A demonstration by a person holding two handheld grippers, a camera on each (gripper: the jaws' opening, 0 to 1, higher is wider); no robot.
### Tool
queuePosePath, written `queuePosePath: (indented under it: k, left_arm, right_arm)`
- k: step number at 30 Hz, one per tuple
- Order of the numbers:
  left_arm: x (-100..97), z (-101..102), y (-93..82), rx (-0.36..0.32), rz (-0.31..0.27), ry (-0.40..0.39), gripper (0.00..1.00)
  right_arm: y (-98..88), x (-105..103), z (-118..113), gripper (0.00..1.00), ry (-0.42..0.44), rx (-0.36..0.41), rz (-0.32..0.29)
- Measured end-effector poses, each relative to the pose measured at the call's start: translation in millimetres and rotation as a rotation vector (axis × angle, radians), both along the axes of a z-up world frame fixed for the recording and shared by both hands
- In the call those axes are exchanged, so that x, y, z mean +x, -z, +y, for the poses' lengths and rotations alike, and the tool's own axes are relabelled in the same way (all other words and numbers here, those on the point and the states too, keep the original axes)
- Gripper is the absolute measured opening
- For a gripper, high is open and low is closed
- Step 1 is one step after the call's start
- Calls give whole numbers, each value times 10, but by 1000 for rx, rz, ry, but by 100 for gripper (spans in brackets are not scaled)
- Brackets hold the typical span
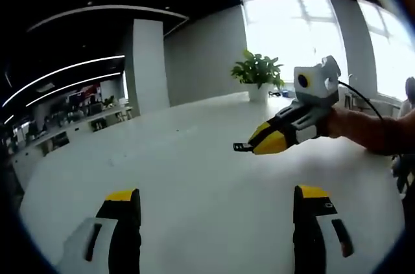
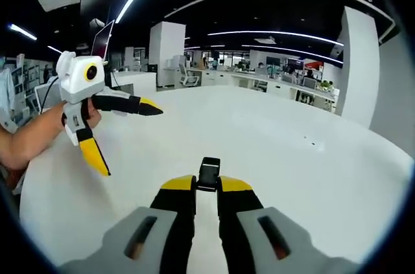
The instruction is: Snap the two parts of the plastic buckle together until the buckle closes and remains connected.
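Observation:
My right gripper [image 2: 207, 186] is shut on a small black buckle part [image 2: 209, 173], which sticks out past its yellow tips above the white table [image 2: 292, 177]. In the left gripper view the same right gripper [image 1: 254, 146] reaches in from the right, held by a hand, with the black buckle part [image 1: 242, 147] at its tip. My left gripper [image 1: 217, 191] stands wide open over the table [image 1: 194, 157], with nothing between its jaws. In the right gripper view the left gripper [image 2: 133, 142] hangs open at the left, apart from the buckle part.
A potted plant [image 1: 257, 70] stands at the table's far edge by a bright window. A person's arm [image 1: 373, 130] comes in from the right. Office desks and chairs [image 2: 259, 83] lie beyond the table, and a white pillar [image 2: 165, 50] stands behind.

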State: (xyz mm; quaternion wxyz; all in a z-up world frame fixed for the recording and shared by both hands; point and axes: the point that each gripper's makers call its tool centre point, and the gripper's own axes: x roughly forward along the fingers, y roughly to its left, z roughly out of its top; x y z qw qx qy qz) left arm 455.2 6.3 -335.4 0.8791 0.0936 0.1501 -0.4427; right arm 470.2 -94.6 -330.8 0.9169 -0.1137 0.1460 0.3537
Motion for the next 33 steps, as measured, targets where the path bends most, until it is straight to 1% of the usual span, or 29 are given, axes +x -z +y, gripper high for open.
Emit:
queuePosePath:
  k: [3, 13, 18, 24, 27, 33]
  left_arm:
    - [-6, -7, 14, 2, 6, 4, 99]
    - [-8, -11, 34, 10, 6, 8, 99]
    - [-6, -10, 30, 12, 2, 8, 99]
    - [-4, -11, 35, 15, 3, 9, 99]
    - [-16, -26, 52, 22, 6, 15, 99]
    - [-27, -23, 80, 31, 11, 18, 99]
  right_arm:
    - [-13, -12, 18, 10, -3, 7, -4]
    - [15, 1, -2, 10, 1, -6, -2]
    - [-1, 88, -14, 10, 10, -14, -7]
    - [31, 101, -14, 10, 7, -18, 0]
    - [14, 126, -9, 10, 9, -23, -5]
    - [-22, 192, 5, 10, 14, -7, -8]
